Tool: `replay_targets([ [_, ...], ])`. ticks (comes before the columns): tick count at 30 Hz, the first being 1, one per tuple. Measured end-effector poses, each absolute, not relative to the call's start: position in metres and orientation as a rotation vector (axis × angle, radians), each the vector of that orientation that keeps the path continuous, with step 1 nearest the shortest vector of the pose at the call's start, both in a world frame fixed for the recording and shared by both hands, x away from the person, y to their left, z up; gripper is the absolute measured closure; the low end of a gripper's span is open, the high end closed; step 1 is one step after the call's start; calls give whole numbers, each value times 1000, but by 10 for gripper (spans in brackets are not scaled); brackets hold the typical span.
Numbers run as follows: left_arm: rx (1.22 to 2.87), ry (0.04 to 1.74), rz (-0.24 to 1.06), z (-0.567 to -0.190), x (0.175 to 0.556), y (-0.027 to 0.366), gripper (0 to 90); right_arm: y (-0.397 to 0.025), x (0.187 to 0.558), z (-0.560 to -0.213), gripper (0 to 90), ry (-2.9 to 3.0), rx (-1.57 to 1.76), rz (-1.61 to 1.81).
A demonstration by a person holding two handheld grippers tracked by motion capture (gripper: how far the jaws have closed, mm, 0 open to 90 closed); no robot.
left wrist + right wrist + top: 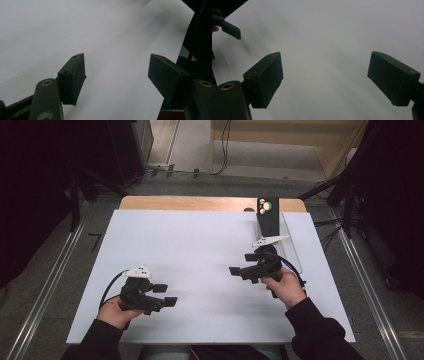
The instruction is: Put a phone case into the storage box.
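Note:
My left gripper hovers over the near left part of the white board, held by a hand in a dark sleeve. It is open and holds nothing, its jaws standing wide apart over bare white surface in the left gripper view. My right gripper is at the right of the board and points left, also open with nothing between its jaws. The left gripper's jaw tip shows at the top left of the right gripper view. A black upright slab with coloured round dots near its top stands beyond the right gripper.
A clear plastic tray or stand lies under the black slab at the board's far right. The wooden table edge runs behind the board. Cables and dark stands sit on the floor around the table.

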State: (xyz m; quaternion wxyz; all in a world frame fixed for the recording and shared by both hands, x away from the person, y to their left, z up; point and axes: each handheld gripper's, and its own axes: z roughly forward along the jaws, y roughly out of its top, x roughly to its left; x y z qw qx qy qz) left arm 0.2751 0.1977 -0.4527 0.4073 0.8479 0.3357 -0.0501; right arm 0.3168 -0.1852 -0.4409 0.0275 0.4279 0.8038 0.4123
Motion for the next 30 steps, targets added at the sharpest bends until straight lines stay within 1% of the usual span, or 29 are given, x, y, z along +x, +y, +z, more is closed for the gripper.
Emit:
replay_targets([
  [14, 2142, 823, -134, -452, 271, 198, 303, -189, 290, -450, 116, 2573, 1226, 1280],
  [30, 2131, 821, -142, -452, 267, 201, 302, -214, 265, -460, 116, 2614, 1226, 1228],
])
